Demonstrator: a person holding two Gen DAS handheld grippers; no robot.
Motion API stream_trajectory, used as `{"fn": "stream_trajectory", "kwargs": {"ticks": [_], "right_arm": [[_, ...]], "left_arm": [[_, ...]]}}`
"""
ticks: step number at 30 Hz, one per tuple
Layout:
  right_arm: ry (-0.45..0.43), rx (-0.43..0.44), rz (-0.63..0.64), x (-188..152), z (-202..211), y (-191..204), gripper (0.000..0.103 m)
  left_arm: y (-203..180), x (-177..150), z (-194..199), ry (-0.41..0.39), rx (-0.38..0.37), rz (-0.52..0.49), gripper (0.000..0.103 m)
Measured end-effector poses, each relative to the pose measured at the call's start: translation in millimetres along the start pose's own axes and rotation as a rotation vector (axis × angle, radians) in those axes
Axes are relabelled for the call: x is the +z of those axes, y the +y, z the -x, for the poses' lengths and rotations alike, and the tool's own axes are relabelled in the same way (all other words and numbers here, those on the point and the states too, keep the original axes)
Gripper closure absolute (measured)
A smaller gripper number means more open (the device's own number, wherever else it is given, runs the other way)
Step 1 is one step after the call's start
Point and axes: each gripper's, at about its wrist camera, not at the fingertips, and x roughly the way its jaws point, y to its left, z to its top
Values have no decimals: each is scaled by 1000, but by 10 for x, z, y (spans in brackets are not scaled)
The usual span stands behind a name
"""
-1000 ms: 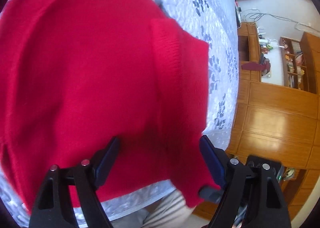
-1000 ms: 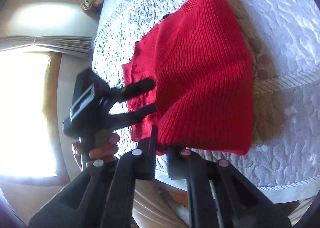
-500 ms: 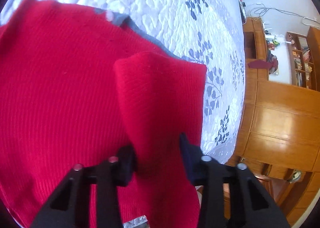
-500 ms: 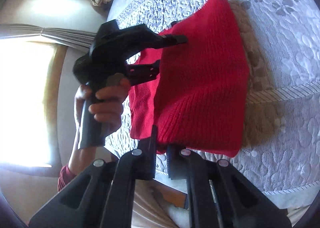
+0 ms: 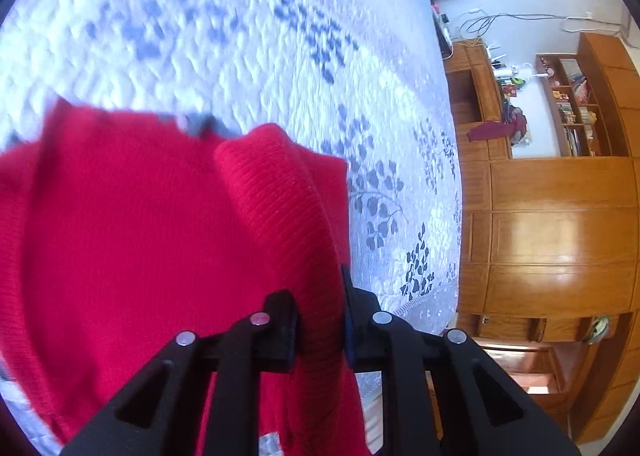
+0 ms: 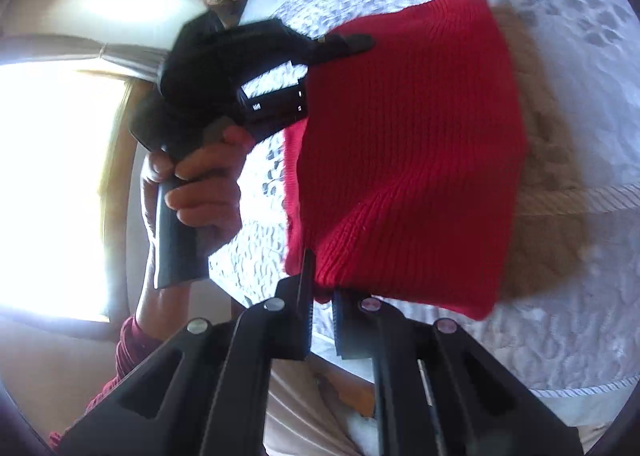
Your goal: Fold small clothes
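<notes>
Pinching red sweater (image 5: 132, 240) folds: both grippers' fingers (image 5: 286, 320); far edge blurred.

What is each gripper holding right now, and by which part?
Both grip the red sweater: the left gripper pinches a raised fold at its side, the right gripper its near corner.

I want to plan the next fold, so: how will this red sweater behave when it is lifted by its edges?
Probably floppy: the red sweater sags and bunches between the left gripper and right gripper, both pinching folds. The thick ribbed knit likely grips the pads rather than slipping. It looks bulky, so it may drag on the bedspread.
</notes>
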Motion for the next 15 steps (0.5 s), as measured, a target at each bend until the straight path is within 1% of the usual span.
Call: {"fn": "stream_trajectory", "kwargs": {"ticks": [4, 5, 9, 12, 15], "right_arm": [[41, 7, 50, 44, -354, 299, 96], [52, 10, 62, 52, -445, 364, 96], [99, 7, 108, 71, -886, 607, 96], [126, -29, 133, 44, -1158, 675, 97], [172, -74, 132, -33, -1440, 634, 96]], "left_arm": [[106, 27, 378, -46, 35, -21, 86], [174, 34, 500, -61, 47, -19, 87], [427, 53, 786, -96, 98, -27, 87], [705, 54, 930, -105, 134, -18, 86], [1030, 46, 913, -84, 186, 10, 86]]}}
